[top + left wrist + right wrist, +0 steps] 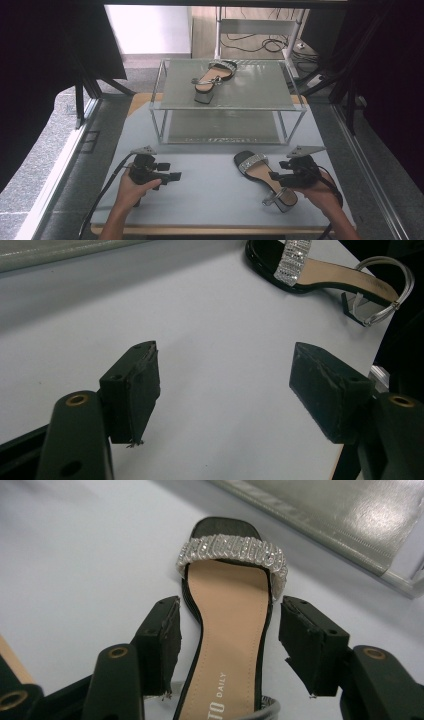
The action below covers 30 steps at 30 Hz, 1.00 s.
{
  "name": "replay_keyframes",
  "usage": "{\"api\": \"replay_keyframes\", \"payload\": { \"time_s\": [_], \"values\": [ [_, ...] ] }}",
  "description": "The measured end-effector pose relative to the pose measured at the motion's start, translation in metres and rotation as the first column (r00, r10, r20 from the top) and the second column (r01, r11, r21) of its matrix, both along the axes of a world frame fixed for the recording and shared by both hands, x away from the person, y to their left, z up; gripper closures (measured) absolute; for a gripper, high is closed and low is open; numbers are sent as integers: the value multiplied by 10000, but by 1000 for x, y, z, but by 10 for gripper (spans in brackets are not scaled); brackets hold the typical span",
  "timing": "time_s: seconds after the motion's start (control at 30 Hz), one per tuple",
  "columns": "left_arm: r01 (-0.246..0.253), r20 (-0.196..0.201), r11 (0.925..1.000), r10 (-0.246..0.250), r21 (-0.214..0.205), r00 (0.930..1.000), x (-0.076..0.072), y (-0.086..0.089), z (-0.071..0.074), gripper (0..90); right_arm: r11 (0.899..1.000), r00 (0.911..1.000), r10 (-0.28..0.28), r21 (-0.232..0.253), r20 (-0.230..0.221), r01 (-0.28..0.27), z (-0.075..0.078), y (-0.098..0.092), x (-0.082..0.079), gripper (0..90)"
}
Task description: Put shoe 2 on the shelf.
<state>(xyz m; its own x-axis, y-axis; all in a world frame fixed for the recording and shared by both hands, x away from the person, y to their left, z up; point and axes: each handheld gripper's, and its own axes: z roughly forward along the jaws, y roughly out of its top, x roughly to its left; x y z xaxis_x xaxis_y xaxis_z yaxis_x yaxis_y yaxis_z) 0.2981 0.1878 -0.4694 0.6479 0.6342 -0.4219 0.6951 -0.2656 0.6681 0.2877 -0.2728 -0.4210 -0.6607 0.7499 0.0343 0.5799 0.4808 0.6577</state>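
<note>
Sandal (pixel 227 630) lies between open right claw (pixel 227 642) pads.

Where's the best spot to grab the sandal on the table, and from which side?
Grip the sandal across its narrow waist behind the glitter strap, coming from above at the heel end; it lies flat, and the right gripper already straddles it there.
</note>
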Motion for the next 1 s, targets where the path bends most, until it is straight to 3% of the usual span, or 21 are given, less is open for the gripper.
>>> {"api": "replay_keyframes", "payload": {
  "time_s": [0.03, 0.2, 0.4, 0.6, 0.83, 1.0],
  "values": [
    [50, -4, 10000, -50, 21, 10000, 0, 0, 0, 286, 9995, 9998, -37, -310, -208, 30, -1, 3, 5, 417],
    [96, -19, 9999, -96, 41, 10000, -1, -1, -1, 288, 9971, 9979, -93, -759, -638, 44, -5, 9, 13, 399],
    [117, -26, 9999, -117, 96, 9999, 0, -2, -2, 286, 9852, 9903, -156, -1712, -1378, -83, -19, 18, 24, 327],
    [167, -47, 9997, -166, 176, 9999, -1, -3, -3, 285, 9790, 9829, -411, -2039, -1797, 36, -29, 22, 31, 288],
    [205, -61, 9995, -204, 235, 9998, -1, -4, -4, 284, 9730, 9709, -311, -2294, -2375, -249, -40, 29, 35, 276],
    [196, -58, 9996, -194, 220, 9998, -1, -4, -4, 284, 9567, 9587, -475, -2887, -2805, -371, -49, 34, 36, 285]
  ]
}}
